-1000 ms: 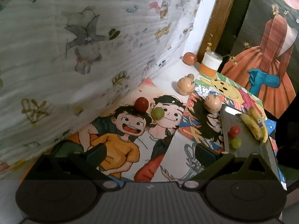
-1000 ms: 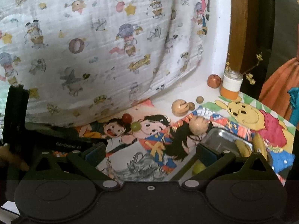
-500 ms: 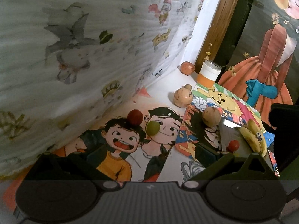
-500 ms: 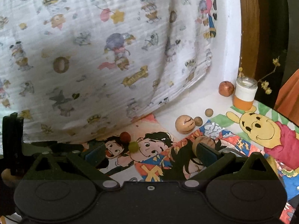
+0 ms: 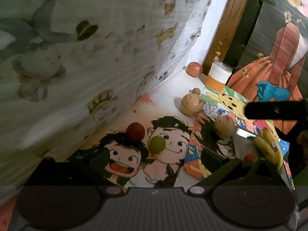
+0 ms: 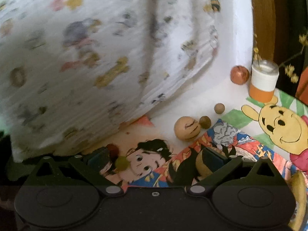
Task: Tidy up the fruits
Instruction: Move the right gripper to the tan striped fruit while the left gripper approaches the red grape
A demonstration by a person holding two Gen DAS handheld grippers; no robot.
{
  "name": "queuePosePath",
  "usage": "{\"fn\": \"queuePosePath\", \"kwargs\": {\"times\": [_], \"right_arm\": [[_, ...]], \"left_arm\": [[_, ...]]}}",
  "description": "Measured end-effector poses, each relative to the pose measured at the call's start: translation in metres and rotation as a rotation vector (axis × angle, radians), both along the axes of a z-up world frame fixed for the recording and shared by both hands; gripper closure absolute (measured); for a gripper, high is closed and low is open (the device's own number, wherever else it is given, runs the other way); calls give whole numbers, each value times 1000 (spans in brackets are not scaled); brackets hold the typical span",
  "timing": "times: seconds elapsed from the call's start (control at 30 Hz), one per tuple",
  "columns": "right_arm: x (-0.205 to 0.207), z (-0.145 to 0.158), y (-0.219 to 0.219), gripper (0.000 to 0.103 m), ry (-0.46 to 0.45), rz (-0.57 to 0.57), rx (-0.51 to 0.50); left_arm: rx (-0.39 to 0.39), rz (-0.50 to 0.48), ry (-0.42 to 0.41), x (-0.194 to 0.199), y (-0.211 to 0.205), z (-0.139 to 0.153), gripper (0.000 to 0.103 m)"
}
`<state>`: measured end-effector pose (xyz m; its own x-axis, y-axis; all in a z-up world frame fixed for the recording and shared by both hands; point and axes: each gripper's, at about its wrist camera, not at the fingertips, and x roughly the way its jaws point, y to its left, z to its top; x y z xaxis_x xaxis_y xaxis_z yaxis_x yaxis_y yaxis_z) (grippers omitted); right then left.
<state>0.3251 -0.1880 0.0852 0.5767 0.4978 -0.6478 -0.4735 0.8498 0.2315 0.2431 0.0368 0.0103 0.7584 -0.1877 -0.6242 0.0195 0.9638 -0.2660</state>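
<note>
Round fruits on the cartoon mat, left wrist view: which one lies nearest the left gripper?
The green fruit, on the drawn face with the black fringe. The dark red fruit sits just beyond it, further left; the left gripper is open.

Left gripper point(image 5: 154, 158): matte black body with a ribbed centre panel, two round domed discs, angled black link arms with silver rivets, dark teal pads on the fingers point(image 5: 99, 160). Right gripper point(image 6: 154, 157): same black build, smooth centre panel with one small screw, silver rivets, teal pads.
</note>
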Motion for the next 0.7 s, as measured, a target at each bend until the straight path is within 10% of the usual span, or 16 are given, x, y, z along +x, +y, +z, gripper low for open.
{"fn": "queuePosePath", "kwargs": {"times": [0.7], "right_arm": [[104,-54,24,9,191,-120,-32]], "left_arm": [[-126,252,-6,52,0,-28,18]]}}
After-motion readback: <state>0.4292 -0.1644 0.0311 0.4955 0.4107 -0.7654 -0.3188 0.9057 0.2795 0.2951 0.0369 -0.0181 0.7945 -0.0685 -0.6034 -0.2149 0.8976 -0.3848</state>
